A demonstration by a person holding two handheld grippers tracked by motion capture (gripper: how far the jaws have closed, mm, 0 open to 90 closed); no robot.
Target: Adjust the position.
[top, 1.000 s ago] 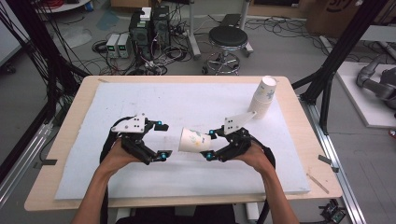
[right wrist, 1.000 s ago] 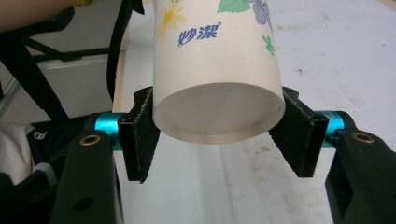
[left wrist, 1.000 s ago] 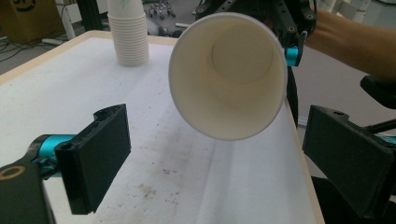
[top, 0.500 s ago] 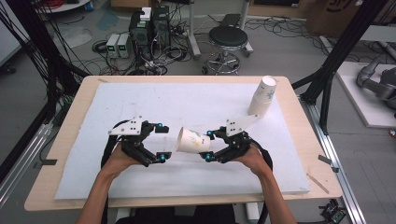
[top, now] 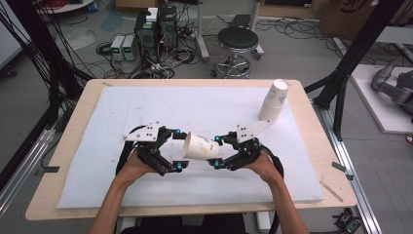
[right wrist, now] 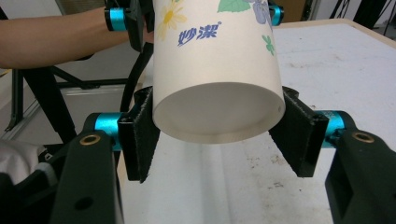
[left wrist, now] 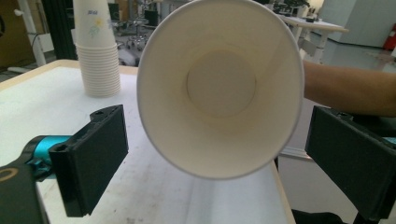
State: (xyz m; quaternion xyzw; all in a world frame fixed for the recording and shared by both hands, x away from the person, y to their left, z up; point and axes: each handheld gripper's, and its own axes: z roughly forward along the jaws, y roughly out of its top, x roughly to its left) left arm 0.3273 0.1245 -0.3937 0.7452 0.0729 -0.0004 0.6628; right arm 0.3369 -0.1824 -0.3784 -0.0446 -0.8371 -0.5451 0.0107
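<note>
White paper made up the cup, printed with small flowers and lying on its side in the air just above the pale padded surface. The right gripper had its fingers clamped on the cup's narrow base end, one pad pressing each side. The cup's open mouth pointed toward the left gripper. That gripper's fingers stood apart, one on each side of the rim and touching neither wall; they had just been opening a little wider, with the rim lying between them but not gripped. A person's hands held both grippers from the near edge. A tall stack of matching cups stood well apart at the far right of the surface.

The likeliest trouble was a crushed cup. Thin paper gives easily, and if the left fingers closed hard on the open rim, it could fold or go oval. A one-sided pinch at the base could also let the cup swing or slip out, since only the right gripper carried it. Closing off-centre might knock the rim aside.
</note>
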